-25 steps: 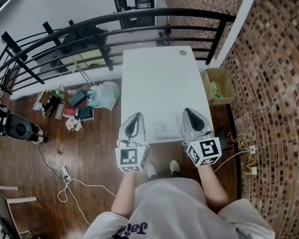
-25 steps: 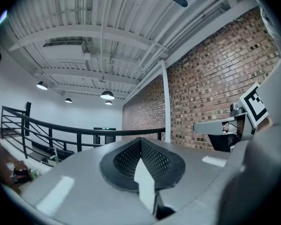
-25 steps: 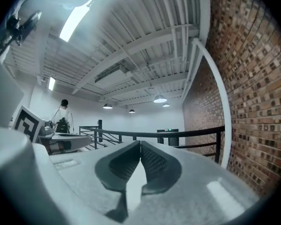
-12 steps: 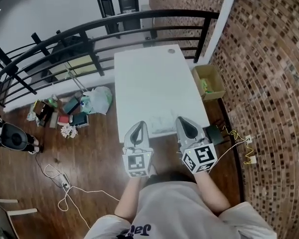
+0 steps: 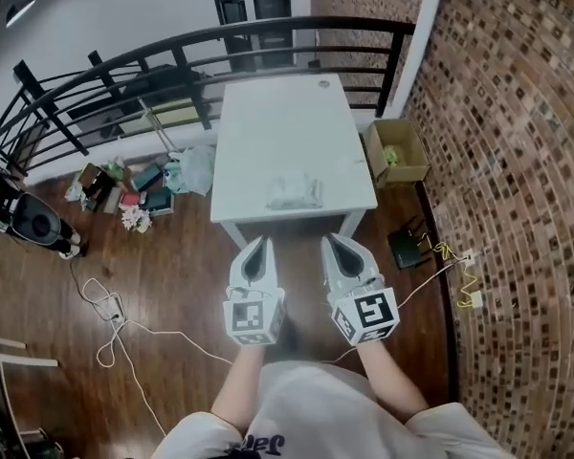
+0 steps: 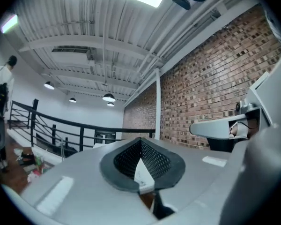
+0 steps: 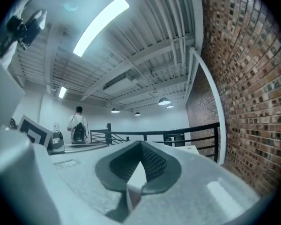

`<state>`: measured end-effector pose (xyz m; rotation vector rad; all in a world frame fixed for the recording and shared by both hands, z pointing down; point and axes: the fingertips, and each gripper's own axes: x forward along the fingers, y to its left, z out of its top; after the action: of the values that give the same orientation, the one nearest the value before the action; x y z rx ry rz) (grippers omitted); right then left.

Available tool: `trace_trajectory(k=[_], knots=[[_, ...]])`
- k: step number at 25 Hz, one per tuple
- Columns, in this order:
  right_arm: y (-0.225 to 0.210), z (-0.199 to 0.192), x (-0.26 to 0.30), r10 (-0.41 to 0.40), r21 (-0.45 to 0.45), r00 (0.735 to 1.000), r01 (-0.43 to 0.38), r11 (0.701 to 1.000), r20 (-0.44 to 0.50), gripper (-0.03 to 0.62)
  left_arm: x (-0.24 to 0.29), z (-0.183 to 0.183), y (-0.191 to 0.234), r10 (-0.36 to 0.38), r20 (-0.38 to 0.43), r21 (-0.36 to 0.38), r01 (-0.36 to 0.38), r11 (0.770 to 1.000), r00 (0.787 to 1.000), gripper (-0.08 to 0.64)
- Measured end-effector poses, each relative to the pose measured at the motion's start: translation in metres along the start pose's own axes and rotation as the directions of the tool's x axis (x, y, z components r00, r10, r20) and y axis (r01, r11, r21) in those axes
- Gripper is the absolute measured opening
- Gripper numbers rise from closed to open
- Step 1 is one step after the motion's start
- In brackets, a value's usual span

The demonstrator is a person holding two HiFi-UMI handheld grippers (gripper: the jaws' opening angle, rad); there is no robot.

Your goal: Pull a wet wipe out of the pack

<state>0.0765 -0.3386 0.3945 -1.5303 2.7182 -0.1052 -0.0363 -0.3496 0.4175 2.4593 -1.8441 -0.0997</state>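
Note:
The wet wipe pack [image 5: 294, 191], pale and translucent, lies on the white table [image 5: 277, 122] near its front edge. Both grippers hang over the wooden floor in front of the table, short of the pack and apart from it. My left gripper [image 5: 261, 242] points at the table's front left corner with its jaws together and nothing in them. My right gripper [image 5: 331, 239] is level with it, also shut and empty. In the left gripper view [image 6: 140, 140] and the right gripper view [image 7: 141, 144] the tips meet, and the pack does not show.
A black railing [image 5: 172, 51] runs behind the table and a brick wall [image 5: 517, 161] stands on the right. A cardboard box [image 5: 395, 151] sits right of the table. Bags and clutter [image 5: 139, 185] and cables [image 5: 115, 314] lie on the floor at left. A person [image 7: 77, 125] stands far off.
Both grippers have drawn back from the table's front edge, where they flanked the pack, to over the floor. The pack stays on the table.

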Motion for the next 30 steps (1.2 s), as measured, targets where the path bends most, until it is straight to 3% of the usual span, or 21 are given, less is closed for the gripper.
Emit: trace_trajectory(k=[4, 9, 14, 25, 30], knots=[[0.012, -0.033, -0.08, 0.025, 0.044, 0.996, -0.021, 0.999, -0.091, -0.008, -0.068, -0.029, -0.068, 0.008, -0.087, 0.011, -0.007, 1.0, 0.996, 0.016], [0.042, -0.013, -0.137, 0.064, 0.017, 0.996, -0.063, 0.998, -0.064, -0.008, -0.132, 0.038, -0.109, -0.007, 0.039, 0.088, 0.003, 0.996, 0.999, 0.017], [0.072, 0.003, -0.158, 0.079, -0.025, 0.996, -0.08, 0.996, -0.044, -0.008, -0.161, 0.067, -0.103, 0.026, 0.103, 0.083, -0.034, 0.996, 0.994, 0.015], [0.106, 0.02, -0.165, 0.003, -0.059, 1.0, -0.004, 0.998, -0.022, -0.008, -0.207, 0.052, -0.057, 0.034, 0.058, 0.08, -0.039, 0.996, 0.998, 0.017], [0.128, 0.013, -0.169, 0.008, -0.064, 0.999, -0.01, 0.998, -0.043, -0.008, -0.215, 0.051, -0.046, 0.019, 0.043, 0.075, -0.022, 0.997, 0.999, 0.016]])
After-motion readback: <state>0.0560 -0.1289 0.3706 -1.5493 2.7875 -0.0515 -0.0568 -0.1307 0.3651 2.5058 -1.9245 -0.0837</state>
